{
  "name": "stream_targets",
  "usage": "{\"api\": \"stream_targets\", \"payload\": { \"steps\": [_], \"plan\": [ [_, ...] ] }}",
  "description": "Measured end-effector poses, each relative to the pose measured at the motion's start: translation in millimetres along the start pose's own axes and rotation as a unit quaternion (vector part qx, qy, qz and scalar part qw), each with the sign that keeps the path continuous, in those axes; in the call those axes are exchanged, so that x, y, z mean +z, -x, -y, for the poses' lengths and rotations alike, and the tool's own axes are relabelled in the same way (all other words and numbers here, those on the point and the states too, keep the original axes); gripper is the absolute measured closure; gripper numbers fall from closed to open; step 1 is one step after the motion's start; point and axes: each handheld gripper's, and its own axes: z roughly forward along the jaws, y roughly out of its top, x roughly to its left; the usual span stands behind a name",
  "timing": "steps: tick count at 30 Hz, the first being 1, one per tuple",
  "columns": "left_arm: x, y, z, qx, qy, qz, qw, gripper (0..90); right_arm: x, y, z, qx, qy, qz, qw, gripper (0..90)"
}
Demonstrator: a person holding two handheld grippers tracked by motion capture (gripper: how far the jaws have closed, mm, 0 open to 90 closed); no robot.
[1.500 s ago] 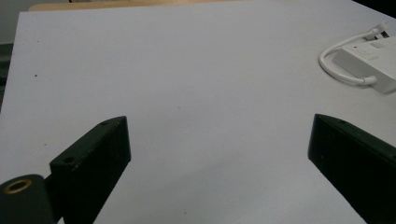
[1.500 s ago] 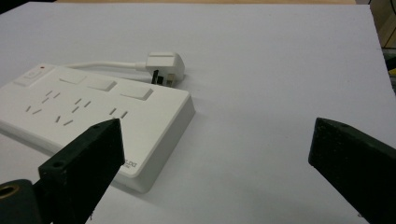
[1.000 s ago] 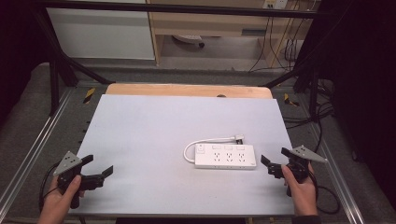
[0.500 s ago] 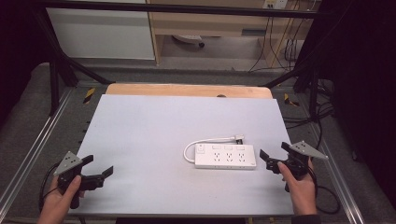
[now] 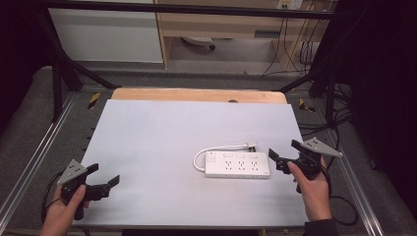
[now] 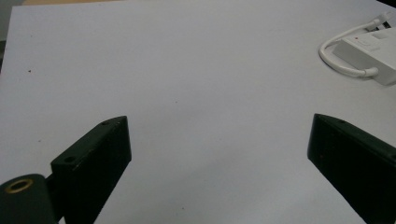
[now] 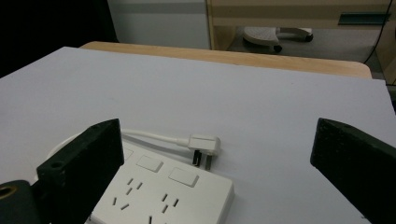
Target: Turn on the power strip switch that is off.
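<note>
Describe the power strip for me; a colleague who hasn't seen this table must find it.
On the pale grey table, look toward its near right part, just ahead of the right gripper. The power strip lies flat there: a white bar with sockets, switches and a short white cord looping to its plug.

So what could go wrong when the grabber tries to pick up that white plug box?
The power strip lies flat and looks wide, so the open right gripper might slip off its end. Its short cable loops behind with the plug loose, so lifting may drag or swing it. The left gripper is far away, so it probably can't steady anything.
</note>
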Motion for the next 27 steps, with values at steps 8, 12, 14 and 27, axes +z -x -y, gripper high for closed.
{"api": "stream_targets", "payload": {
  "steps": [8, 12, 14, 27],
  "plan": [
    [0.5, 0.6, 0.3, -0.002, -0.001, 0.004, 1.0, 6.4, 17.3, -12.1, -10.0, -0.009, -0.008, -0.017, 0.9998, 2.5],
    [1.3, -0.1, 0.2, -0.004, -0.003, 0.003, 1.0, 6.5, 24.9, -19.4, -17.4, -0.017, -0.007, -0.025, 0.9995, 2.6],
    [1.0, -0.1, 0.3, -0.005, -0.001, 0.004, 1.0, 6.5, 28.5, -22.4, -20.8, -0.021, -0.008, -0.028, 0.9994, 2.6],
    [2.9, 0.1, 0.0, -0.004, -0.004, 0.005, 1.0, 6.9, 43.3, -39.3, -32.9, -0.027, -0.006, -0.043, 0.9987, 2.8]
  ]
}}
